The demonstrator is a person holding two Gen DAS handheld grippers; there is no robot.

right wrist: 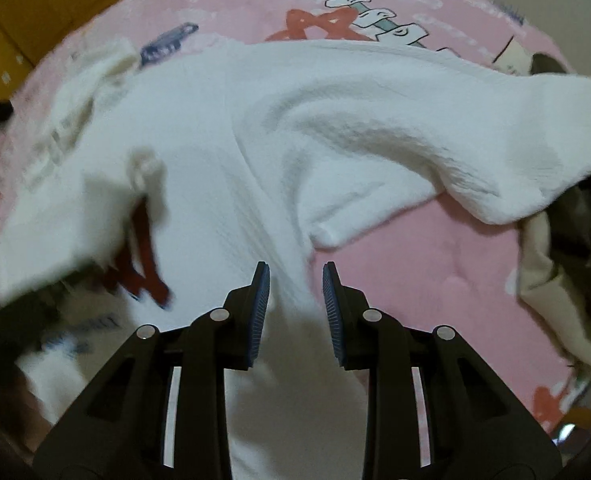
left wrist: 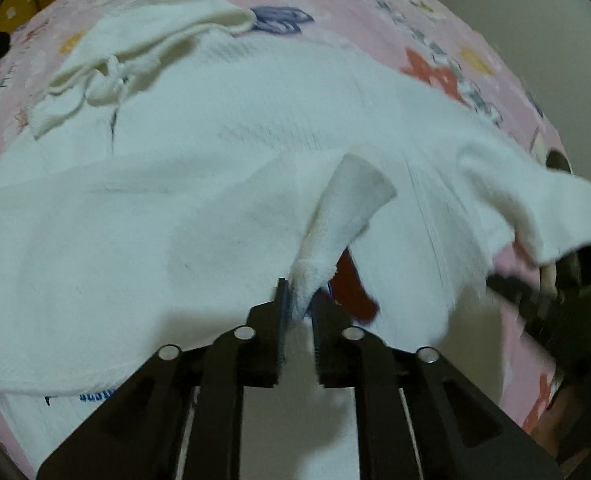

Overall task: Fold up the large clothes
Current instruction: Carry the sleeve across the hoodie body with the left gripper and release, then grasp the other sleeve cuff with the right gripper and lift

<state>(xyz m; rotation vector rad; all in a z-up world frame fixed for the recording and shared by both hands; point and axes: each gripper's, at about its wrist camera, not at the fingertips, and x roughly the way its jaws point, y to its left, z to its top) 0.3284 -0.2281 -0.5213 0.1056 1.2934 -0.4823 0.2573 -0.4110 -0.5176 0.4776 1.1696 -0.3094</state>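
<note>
A large white knit hoodie point(left wrist: 215, 152) lies spread on a pink printed bedspread point(left wrist: 375, 12), its hood and drawstrings point(left wrist: 135, 44) at the far left. My left gripper point(left wrist: 299, 304) points down at it, jaws narrowly apart, with a sleeve cuff point(left wrist: 347, 208) ending between the fingertips but not clamped. A red print point(left wrist: 353, 288) shows just beyond. In the right wrist view the hoodie point(right wrist: 335, 120) bunches into ridges. My right gripper point(right wrist: 295, 300) stands open above the garment's near edge, with cloth under the gap and neither pad pressing on it.
Bare pink bedspread point(right wrist: 415, 248) lies right of the right gripper. A beige cloth point(right wrist: 551, 280) hangs at the bed's right edge. Yellow furniture point(right wrist: 35, 8) stands beyond the far left corner. A pale wall point(left wrist: 495, 20) runs along the bed's far right side.
</note>
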